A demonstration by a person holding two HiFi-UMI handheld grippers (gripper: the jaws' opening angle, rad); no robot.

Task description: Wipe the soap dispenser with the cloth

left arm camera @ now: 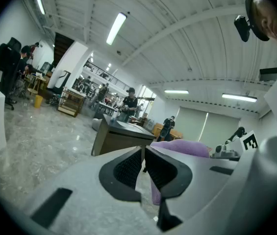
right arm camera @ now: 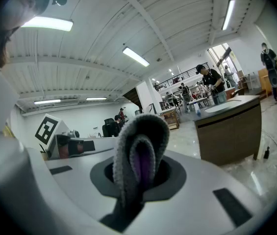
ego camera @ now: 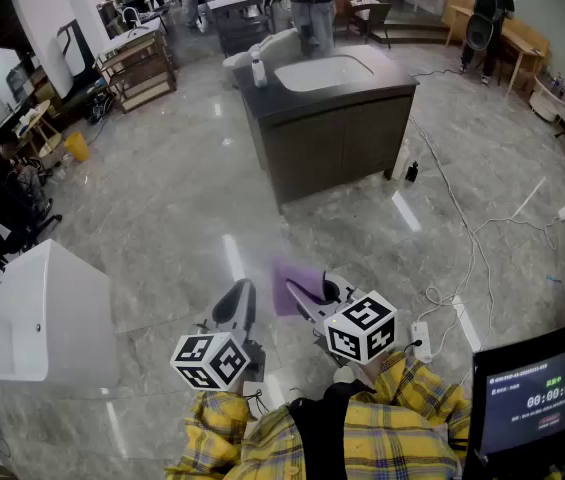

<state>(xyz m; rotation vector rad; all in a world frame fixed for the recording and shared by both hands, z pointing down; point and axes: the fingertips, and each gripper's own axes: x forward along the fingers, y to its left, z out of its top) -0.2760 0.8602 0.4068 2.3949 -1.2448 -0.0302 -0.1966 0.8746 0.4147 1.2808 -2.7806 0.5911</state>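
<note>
The soap dispenser, a small white bottle, stands on the left end of a dark sink cabinet far ahead across the floor. It also appears tiny in the right gripper view. My right gripper is shut on a purple cloth, which folds up between its jaws in the right gripper view. The left gripper is beside it, shut and empty, its dark pads meeting. In the left gripper view the cloth is just to the right. Both grippers are held level, close to my body.
A white box-shaped unit stands on the floor at my left. Cables and a power strip lie at the right, near a dark screen. People, shelves and desks fill the far end beyond the cabinet.
</note>
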